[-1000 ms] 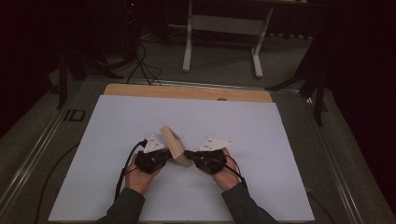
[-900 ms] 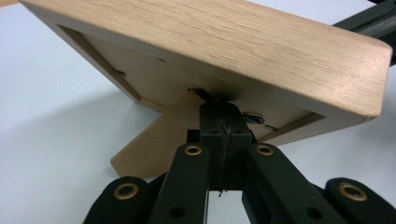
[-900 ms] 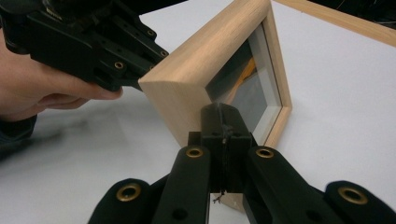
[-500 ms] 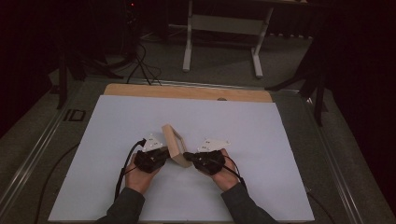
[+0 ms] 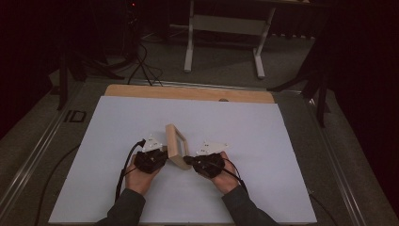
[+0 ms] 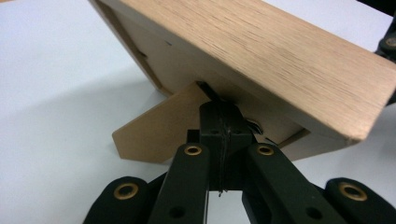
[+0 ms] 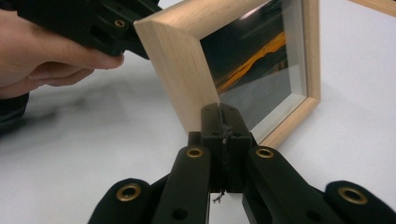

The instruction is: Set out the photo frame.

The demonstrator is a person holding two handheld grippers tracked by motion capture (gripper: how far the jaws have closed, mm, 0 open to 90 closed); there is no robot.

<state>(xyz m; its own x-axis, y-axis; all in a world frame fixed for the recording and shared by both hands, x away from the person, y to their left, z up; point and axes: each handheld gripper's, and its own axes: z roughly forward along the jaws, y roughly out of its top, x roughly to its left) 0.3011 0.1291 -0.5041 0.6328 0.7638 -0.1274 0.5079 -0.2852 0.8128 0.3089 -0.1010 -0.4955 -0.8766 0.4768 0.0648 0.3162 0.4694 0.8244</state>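
1. nearest to us, our two sleeves come in over the near edge of the desk (image 5: 282, 141), which is covered by a white sheet.
2. our left hand (image 5: 141, 176) holds the left gripper (image 5: 162, 157) a little left of the middle of the desk, closer to the near edge than the far one.
3. our right hand (image 5: 223, 174) holds the right gripper (image 5: 187, 161) just right of it, tips pointing toward the left gripper.
4. in the left gripper view the left gripper (image 6: 223, 122) has its jaws pressed together with nothing between them; the tips sit against the back of the frame (image 6: 261, 60), right where the stand (image 6: 159, 126) folds out.
5. in the right gripper view the right gripper (image 7: 224, 122) is likewise fully closed on nothing, its tips at the front lower edge of the frame (image 7: 187, 70); we cannot tell whether they touch the wood.
6. the frame (image 5: 175, 143) stands tilted between the two grippers, glass toward the right gripper, back and stand toward the left.
7. the glass (image 7: 259, 60) shows a dark picture with an orange streak.
8. beyond the frame the white sheet runs on bare to a wooden strip (image 5: 188, 92) along the far edge.
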